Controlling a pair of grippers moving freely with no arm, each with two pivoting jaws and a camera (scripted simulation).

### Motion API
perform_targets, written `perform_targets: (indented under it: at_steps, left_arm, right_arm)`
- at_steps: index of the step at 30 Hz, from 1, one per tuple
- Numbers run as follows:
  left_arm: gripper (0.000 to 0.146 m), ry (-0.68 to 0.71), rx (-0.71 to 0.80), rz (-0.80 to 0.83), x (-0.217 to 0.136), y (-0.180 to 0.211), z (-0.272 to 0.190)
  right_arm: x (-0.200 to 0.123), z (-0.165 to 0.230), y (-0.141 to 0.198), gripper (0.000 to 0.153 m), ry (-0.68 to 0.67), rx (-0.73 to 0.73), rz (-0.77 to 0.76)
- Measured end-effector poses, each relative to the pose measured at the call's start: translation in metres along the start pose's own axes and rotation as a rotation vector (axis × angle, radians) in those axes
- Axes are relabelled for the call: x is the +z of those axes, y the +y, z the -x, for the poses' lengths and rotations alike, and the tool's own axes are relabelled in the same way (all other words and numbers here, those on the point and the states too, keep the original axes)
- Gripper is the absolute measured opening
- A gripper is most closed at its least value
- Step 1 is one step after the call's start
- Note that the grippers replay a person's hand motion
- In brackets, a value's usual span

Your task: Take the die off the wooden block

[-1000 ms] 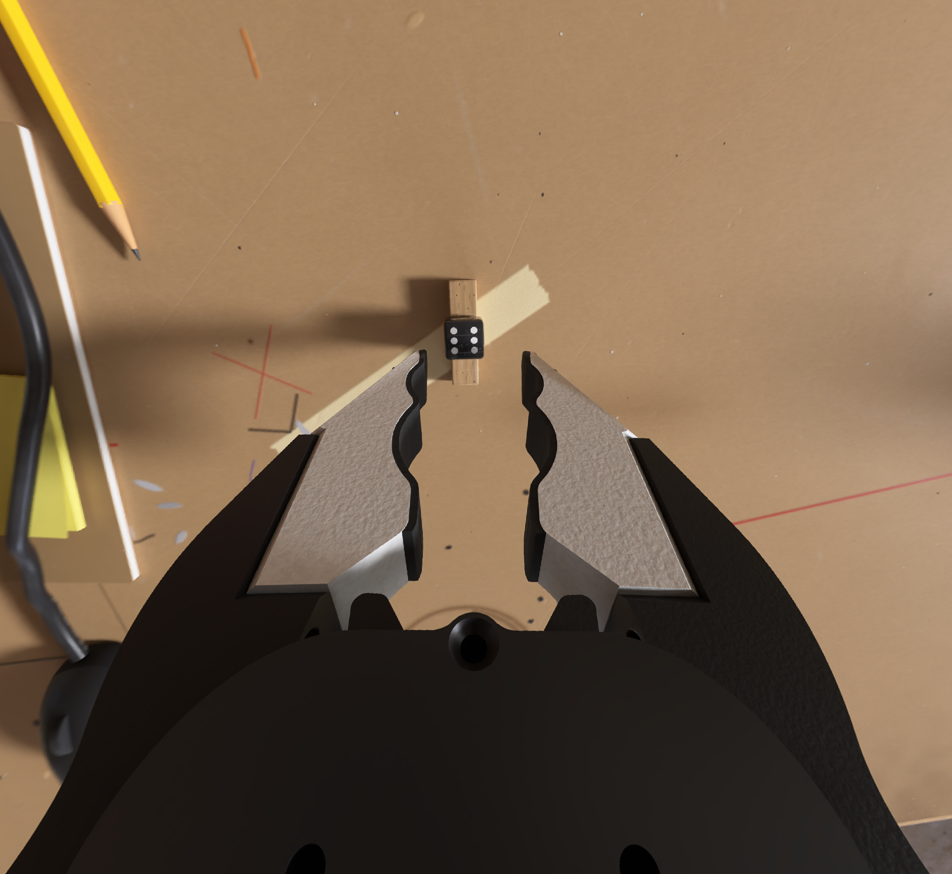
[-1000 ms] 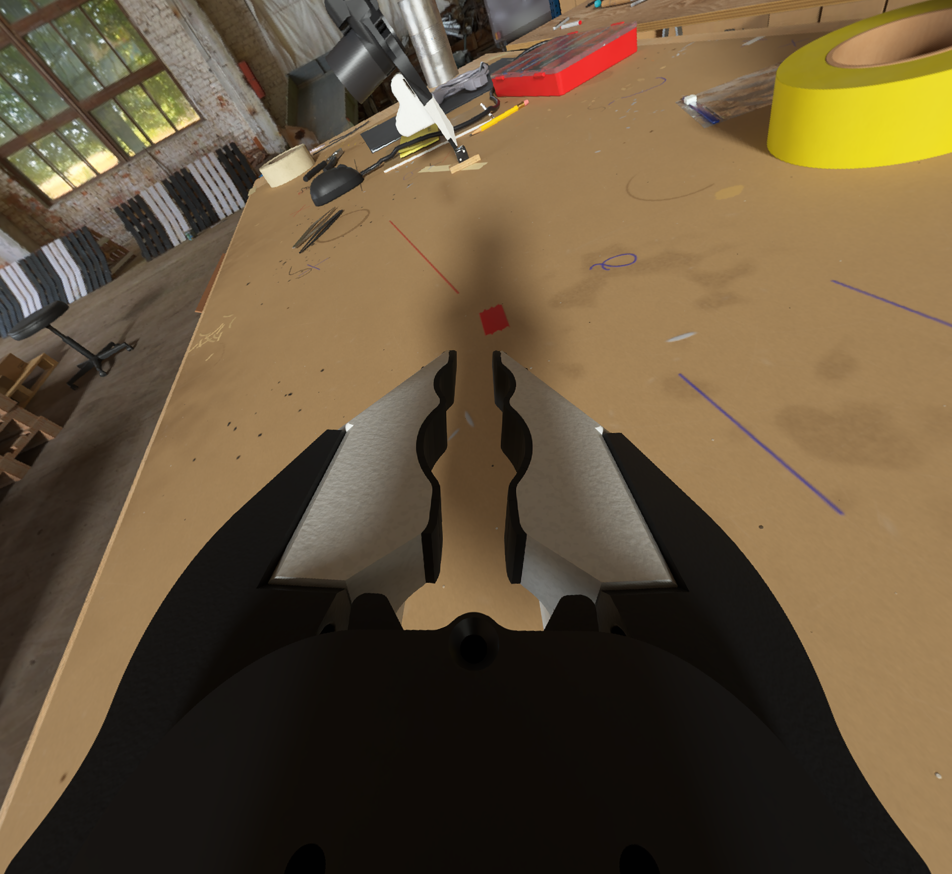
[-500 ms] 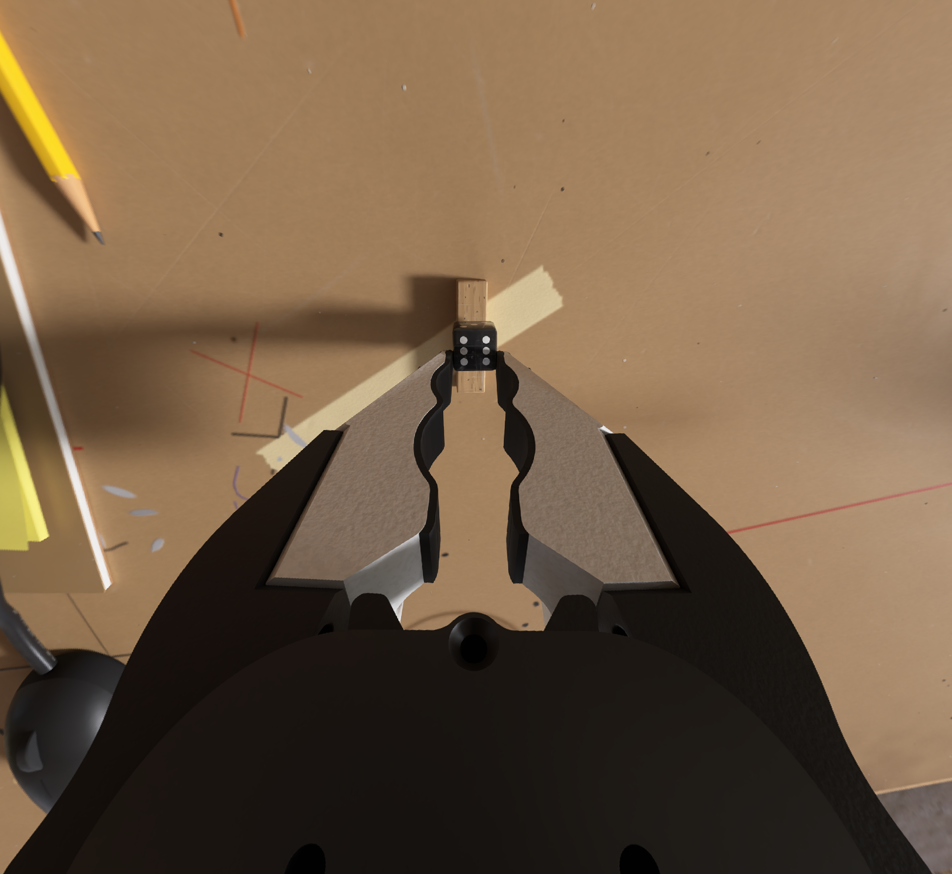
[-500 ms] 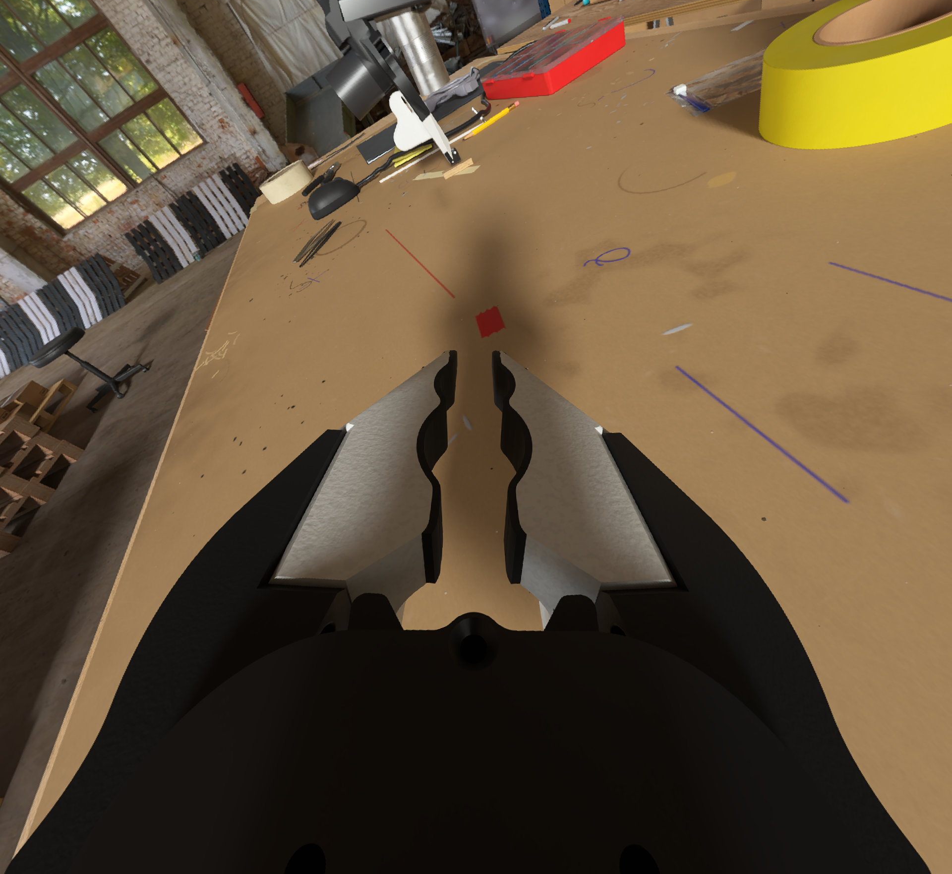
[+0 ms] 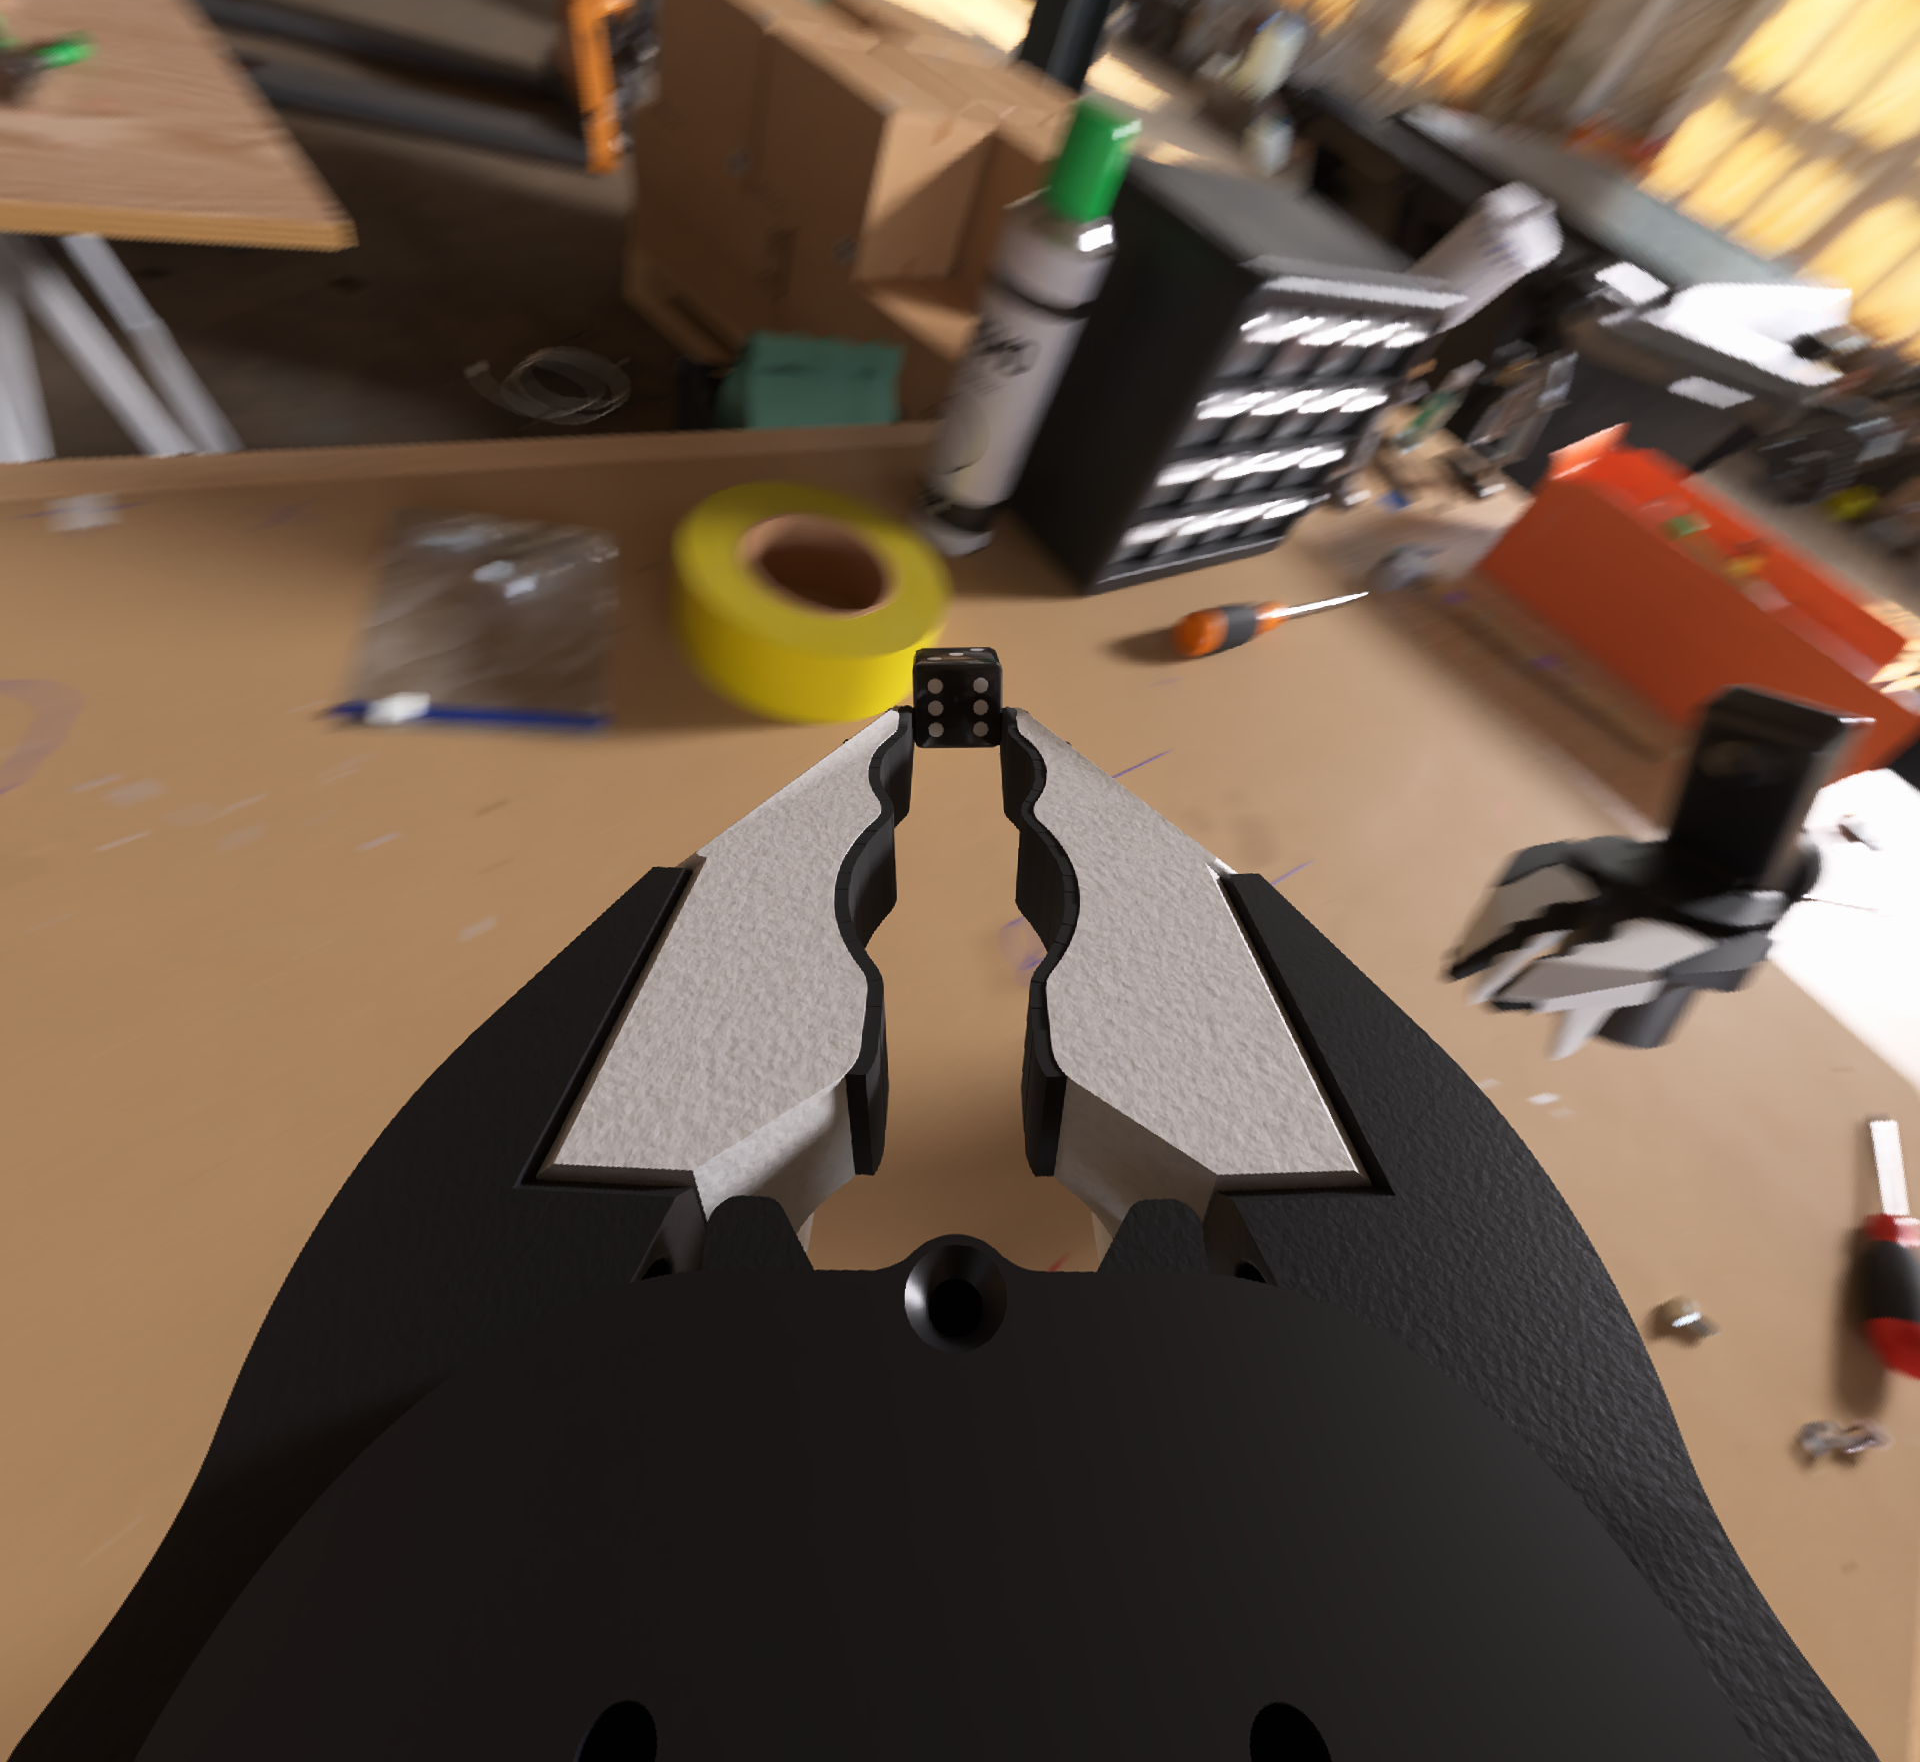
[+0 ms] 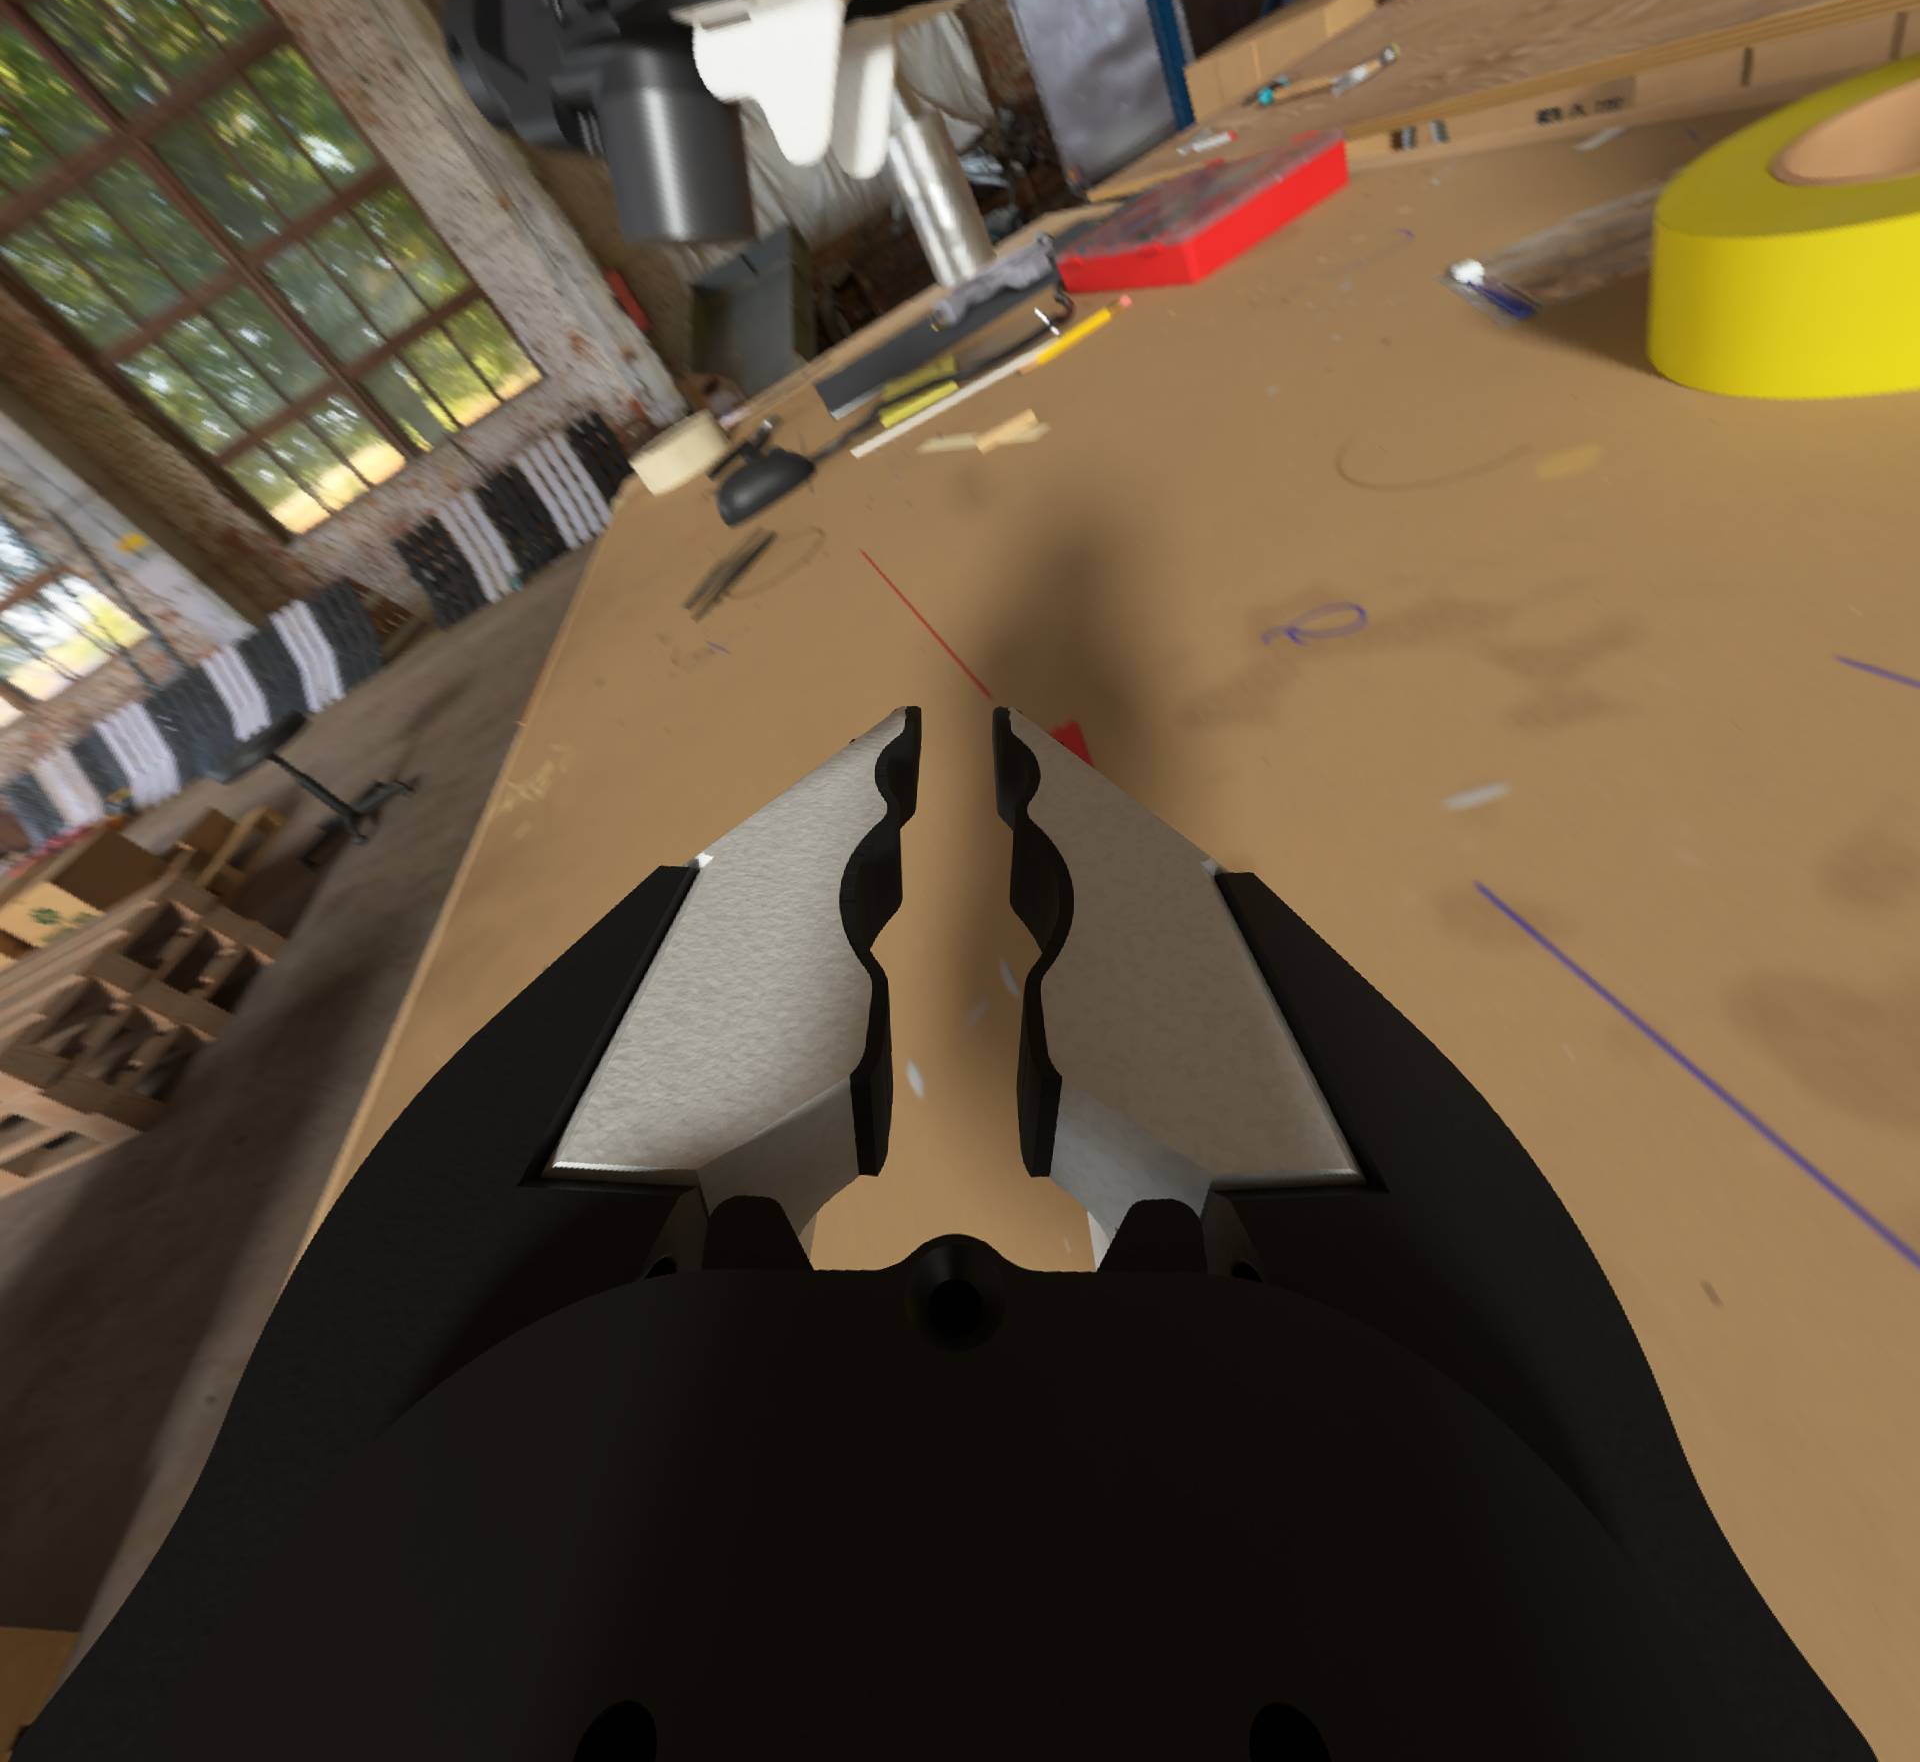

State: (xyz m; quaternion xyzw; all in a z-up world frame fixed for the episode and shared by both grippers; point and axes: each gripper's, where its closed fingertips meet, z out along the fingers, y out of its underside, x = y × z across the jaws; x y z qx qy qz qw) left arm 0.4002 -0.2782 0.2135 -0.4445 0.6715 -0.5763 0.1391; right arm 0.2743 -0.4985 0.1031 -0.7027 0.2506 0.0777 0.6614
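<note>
Left gripper (image 5: 957, 733): you have it pinched on the black die (image 5: 957, 696), fingertips pressed to its two side faces, the six-pip face toward your camera. Die is lifted clear of the brown tabletop (image 5: 260, 933); its underside and far faces are hidden from you.

Wooden block: probably the pale sliver (image 6: 1013, 432) far up the table in the right wrist view, past the red line, but it is too small for you to be sure. Your left view does not show it.

Right gripper (image 6: 956, 725): fingers slightly parted, a narrow gap between the tips, nothing in it. Its right finger cuts off part of a small red square (image 6: 1072, 738).

Landmark, yellow tape roll (image 5: 808, 598), lying flat just behind the die in your left view:
- clear plastic bag (image 5: 488, 611), left of the roll, heavily blurred;
- orange-handled screwdriver (image 5: 1252, 619), right of the roll;
- black drawer cabinet (image 5: 1236, 403), behind and right of the roll;
- right gripper again, far right of the roll, smeared by blur.

Red-handled tool (image 5: 1893, 1286): cut off by the right edge of your left view.
</note>
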Motion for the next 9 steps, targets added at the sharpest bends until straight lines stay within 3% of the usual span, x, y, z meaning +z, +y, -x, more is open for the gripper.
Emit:
perform_targets:
  at_steps: [5,9]
  left_arm:
    - [0.016,0.268,-0.080,-0.122,0.061,0.017,-0.104]
    - [0.016,0.418,-0.175,-0.220,0.089,0.039,-0.160]
  right_arm:
    - [0.016,0.009,-0.037,0.016,-0.083,0.094,-0.132]
    - [0.012,-0.001,-0.059,0.020,-0.076,0.198,-0.292]
